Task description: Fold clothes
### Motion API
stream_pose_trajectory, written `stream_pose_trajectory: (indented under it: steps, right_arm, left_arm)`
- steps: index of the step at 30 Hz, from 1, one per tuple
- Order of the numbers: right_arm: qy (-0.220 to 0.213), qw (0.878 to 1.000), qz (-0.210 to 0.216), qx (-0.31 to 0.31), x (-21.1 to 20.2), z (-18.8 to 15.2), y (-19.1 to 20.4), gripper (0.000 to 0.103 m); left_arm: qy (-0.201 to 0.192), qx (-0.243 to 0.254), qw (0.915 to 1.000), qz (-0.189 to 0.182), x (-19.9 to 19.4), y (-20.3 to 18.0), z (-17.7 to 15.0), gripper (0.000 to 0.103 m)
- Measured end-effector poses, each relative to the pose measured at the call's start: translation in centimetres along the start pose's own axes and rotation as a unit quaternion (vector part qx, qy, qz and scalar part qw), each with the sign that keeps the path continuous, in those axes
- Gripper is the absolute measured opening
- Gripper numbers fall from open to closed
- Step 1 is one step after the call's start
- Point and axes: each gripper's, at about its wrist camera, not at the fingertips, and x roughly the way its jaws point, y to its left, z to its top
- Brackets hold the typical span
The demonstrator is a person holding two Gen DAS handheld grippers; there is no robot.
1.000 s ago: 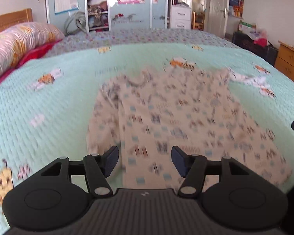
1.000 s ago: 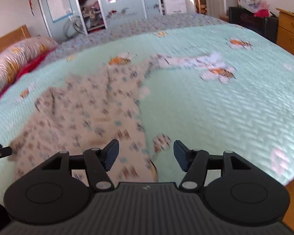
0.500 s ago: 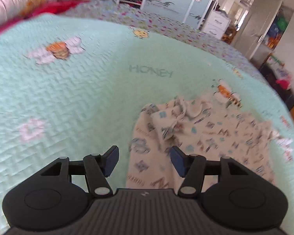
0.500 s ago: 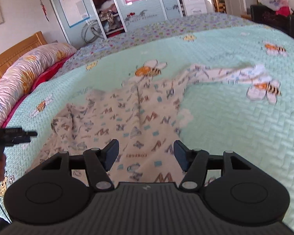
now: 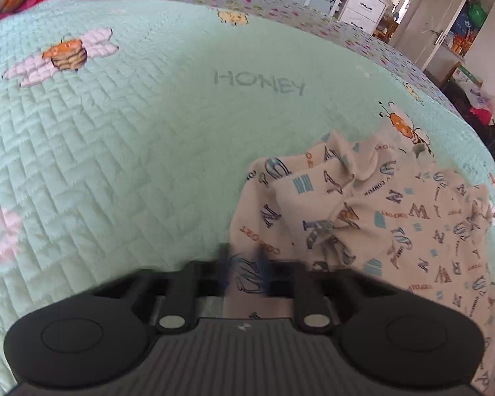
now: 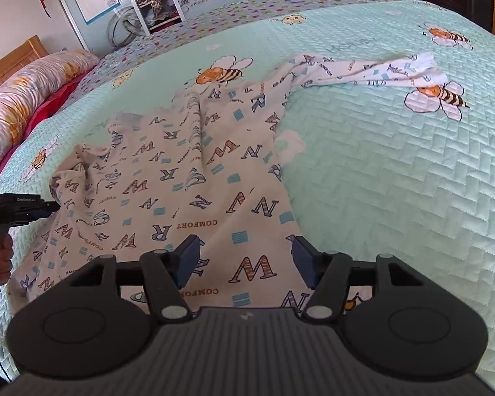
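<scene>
My left claw (image 5: 244, 270) sits on the near left edge of the cream letter-printed top (image 6: 181, 178), spread on the mint quilted bedspread (image 6: 396, 178); its sleeve trails far right of my right claw (image 6: 244, 260).

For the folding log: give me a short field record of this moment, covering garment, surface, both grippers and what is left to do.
garment: cream long-sleeved top printed with letters, spread out but wrinkled, one sleeve stretched out to the far side
surface: mint-green quilted bedspread with bee pictures
left gripper: jaws motion-blurred, narrowed around the top's edge
right gripper: jaws wide apart above the hem, gripping nothing
background: floral pillow at the bed's head
progress: no fold made yet
</scene>
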Motion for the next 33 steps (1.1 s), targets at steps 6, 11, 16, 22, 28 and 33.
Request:
stream_pose_trajectory:
  steps: [6,11,16,22,28,33]
  right_arm:
    - [-0.002,1.0,-0.008,0.005,-0.2,0.1,-0.1,0.063]
    - [-0.003,1.0,-0.02,0.003,-0.5,0.2,-0.5,0.063]
    - [-0.004,1.0,-0.024,0.009,-0.4,0.3,-0.9,0.063]
    - [-0.009,1.0,-0.024,0.012,-0.3,0.7,-1.1,0.063]
    - [-0.014,0.999,-0.028,0.018,-0.2,1.2,-1.7,0.063]
    - [-0.015,0.999,-0.026,0.026,-0.2,1.3,-1.6,0.063]
  left_arm:
    - [-0.007,0.045,0.999,0.0,-0.4,-1.6,0.6,0.0]
    - [-0.053,0.048,0.996,0.053,-2.7,0.1,2.9,0.0]
    - [-0.106,0.081,0.9812,0.139,-5.6,2.6,10.6,0.001]
    - [-0.067,0.112,0.9683,0.213,-4.5,3.4,13.7,0.004]
    - [-0.091,0.152,0.9789,0.102,-5.9,-0.5,9.1,0.005]
    - [-0.044,0.289,0.9558,0.036,-1.8,-7.4,8.4,0.03]
